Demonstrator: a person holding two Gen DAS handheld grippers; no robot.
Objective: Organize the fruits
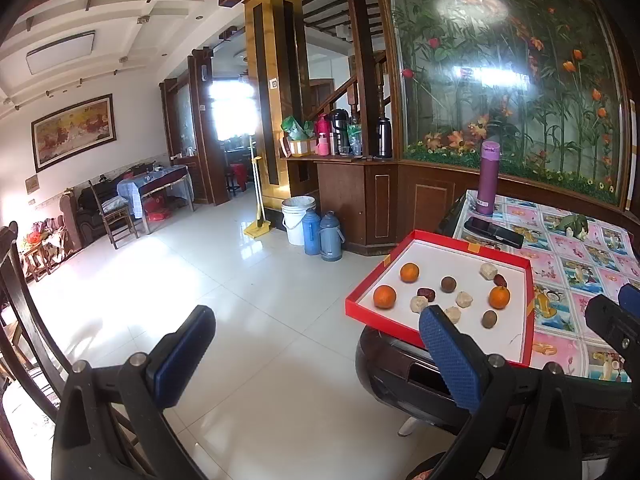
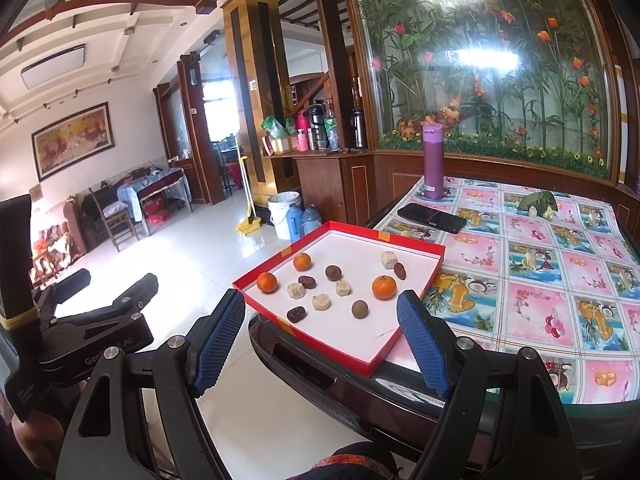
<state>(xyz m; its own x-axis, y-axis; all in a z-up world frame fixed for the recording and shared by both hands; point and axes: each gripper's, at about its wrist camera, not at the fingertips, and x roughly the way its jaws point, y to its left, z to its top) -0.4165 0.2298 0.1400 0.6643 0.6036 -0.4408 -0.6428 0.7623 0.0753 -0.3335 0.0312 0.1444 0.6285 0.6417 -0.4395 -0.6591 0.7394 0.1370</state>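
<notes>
A shallow red cardboard tray with a white floor (image 2: 404, 346) is sitting at the near corner of the table covered in a pink-and-blue fruit-print cloth (image 2: 532, 280), one corner overhanging the edge, presumably so both tools can reach it from the front. The fruits are lying loose and mixed on its floor: three small orange tangerines (image 2: 384, 287), two round brown fruits (image 2: 359, 308), four pale, lumpy peeled pieces (image 2: 321, 302) and three dark red dates (image 2: 296, 313), none touching another and no grouping begun.

The right gripper (image 2: 322, 334) is hovering in front of the tray's near edge, angled downward, its blue textured pads spread wide with nothing between them. The left gripper (image 1: 316, 354) is holding off to the tray's left, mostly over the white tiled floor (image 1: 248, 280), jaws likewise parted and empty.

In my judgement, sorting has not started; both tools are poised for a first pick. A tall purple metal flask (image 2: 433, 162) and a black phone (image 2: 432, 218) are standing clear behind the tray.
</notes>
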